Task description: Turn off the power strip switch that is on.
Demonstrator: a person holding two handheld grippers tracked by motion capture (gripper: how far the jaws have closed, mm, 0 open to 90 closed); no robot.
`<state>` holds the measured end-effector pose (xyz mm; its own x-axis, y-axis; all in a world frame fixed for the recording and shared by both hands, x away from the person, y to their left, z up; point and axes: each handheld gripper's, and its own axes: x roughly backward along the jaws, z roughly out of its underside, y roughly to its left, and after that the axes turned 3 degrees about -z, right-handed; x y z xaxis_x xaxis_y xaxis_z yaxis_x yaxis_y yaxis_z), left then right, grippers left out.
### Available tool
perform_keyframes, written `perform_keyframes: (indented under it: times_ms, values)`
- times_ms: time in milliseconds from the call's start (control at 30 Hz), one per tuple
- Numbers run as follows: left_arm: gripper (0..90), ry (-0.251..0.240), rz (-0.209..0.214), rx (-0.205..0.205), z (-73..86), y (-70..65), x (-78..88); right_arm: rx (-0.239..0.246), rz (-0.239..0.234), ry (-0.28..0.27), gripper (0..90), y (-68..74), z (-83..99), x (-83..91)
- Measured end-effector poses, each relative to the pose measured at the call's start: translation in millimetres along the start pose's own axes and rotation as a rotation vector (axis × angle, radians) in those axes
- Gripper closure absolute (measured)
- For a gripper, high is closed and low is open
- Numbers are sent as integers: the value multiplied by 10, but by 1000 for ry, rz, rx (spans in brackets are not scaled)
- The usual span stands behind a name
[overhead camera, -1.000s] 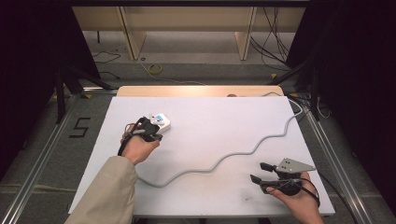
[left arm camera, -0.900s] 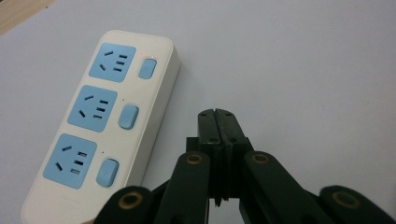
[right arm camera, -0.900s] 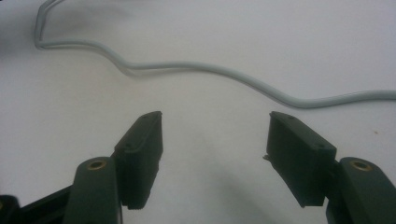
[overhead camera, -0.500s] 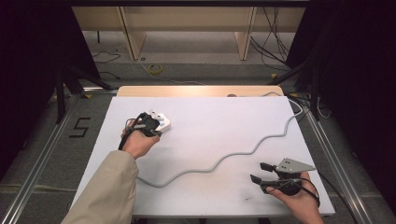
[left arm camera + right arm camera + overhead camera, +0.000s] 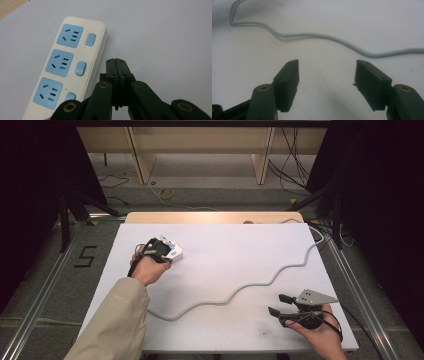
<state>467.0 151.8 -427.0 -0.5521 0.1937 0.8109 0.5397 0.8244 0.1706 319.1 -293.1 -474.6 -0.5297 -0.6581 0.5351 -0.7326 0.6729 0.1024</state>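
A power strip [image 5: 172, 251] is laid on the left half of the table [image 5: 230, 245], toward its far side. The left gripper [image 5: 117, 63] is placed just beside the strip's long edge, jaws pressed together. A cable [image 5: 260, 282] is run in waves from the table's far right corner across to the near left. The right gripper [image 5: 277, 304] is held at the near right corner, in front of the cable, jaws parted.

Lab: railed test table [image 5: 320, 330], loose floor cables [image 5: 295, 167]

White desk [image 5: 225, 245]: cream power strip [image 5: 67, 62] with blue sockets at left, grey cable [image 5: 260, 282] snaking across.
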Motion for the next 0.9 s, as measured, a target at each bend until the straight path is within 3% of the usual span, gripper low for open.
perform_keyframes:
  times_ms: [267, 900]
  values:
    - [899, 12, -1, 9, -19, 38, -64, 1, 0, 2, 372, -1, 2, -1]
    - [899, 29, -20, -22, -124, 62, -96, 3, 0, 4, 373, -1, 3, -2]
